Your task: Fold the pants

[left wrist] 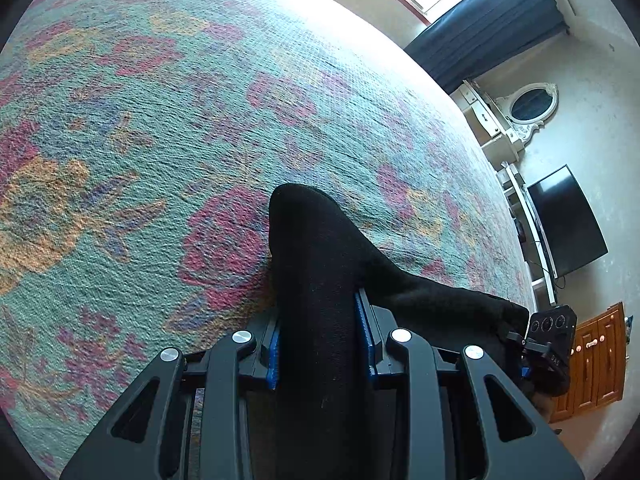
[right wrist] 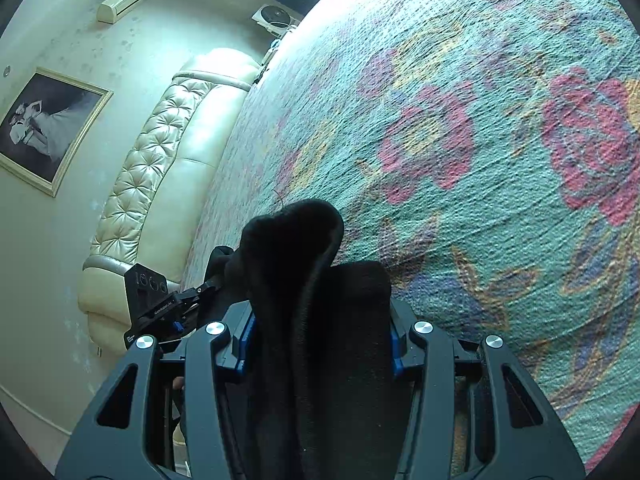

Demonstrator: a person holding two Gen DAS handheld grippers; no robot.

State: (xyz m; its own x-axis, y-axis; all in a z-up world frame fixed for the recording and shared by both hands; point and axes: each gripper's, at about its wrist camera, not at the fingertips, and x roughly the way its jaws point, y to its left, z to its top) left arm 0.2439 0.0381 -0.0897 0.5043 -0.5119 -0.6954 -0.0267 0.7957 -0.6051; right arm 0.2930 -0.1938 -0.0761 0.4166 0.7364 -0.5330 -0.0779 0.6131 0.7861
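Observation:
The black pants hang bunched between my two grippers above the flowered bedspread. My left gripper is shut on a thick fold of the pants, which fills the gap between the blue pads. The cloth stretches right to my right gripper at the frame's edge. In the right wrist view my right gripper is shut on the pants too, and the left gripper shows at the left, holding the same cloth.
The bed with the teal, pink and orange bedspread fills both views. A cream tufted headboard and framed picture lie to one side. A television, white dresser with mirror and wooden cabinet stand beyond the other edge.

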